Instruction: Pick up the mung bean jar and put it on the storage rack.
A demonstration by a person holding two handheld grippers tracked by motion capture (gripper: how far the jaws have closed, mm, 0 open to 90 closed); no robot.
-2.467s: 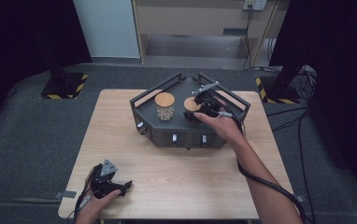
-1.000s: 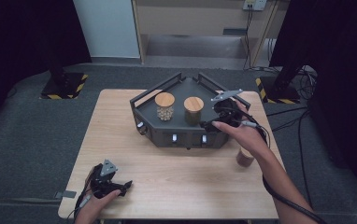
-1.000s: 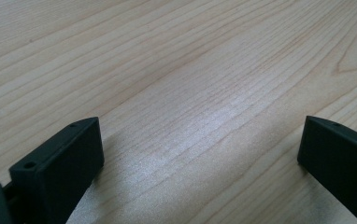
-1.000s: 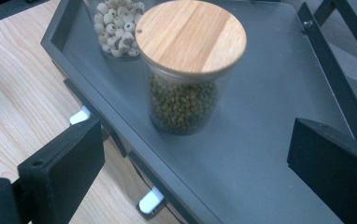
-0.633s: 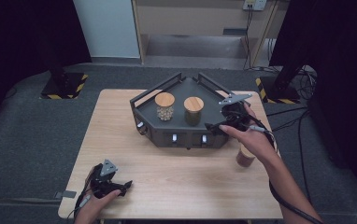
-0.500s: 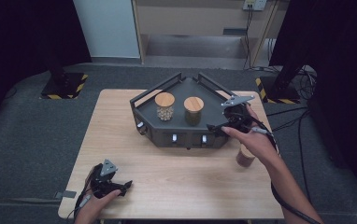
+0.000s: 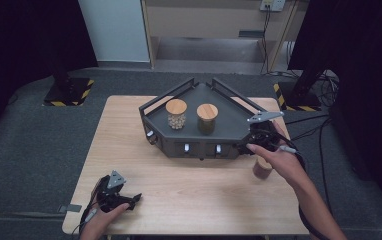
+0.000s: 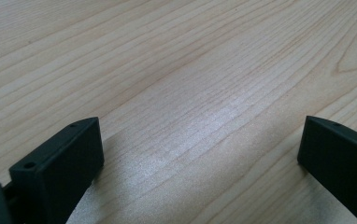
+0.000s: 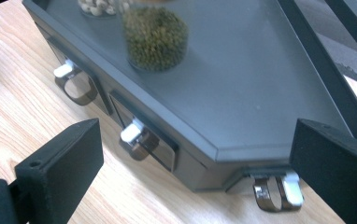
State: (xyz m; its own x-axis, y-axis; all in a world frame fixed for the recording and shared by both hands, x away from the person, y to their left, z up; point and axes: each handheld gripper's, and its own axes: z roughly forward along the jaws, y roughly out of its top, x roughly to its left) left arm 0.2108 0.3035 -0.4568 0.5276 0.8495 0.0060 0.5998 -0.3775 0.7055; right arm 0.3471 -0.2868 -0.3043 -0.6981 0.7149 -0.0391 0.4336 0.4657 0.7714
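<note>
My right gripper (image 7: 251,145), jaws wide and empty, hovers centre-right at the dark grey angular metal tray (image 7: 229,120). Left gripper (image 7: 124,200), likewise spread, lower left on the pale wooden table (image 7: 204,190).

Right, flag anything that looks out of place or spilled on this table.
One jar stands alone on the bare table, off the grey tray, beside the right hand. The other two jars, one of pale beans and one of green beans, stand upright on the tray. No spill shows.
</note>
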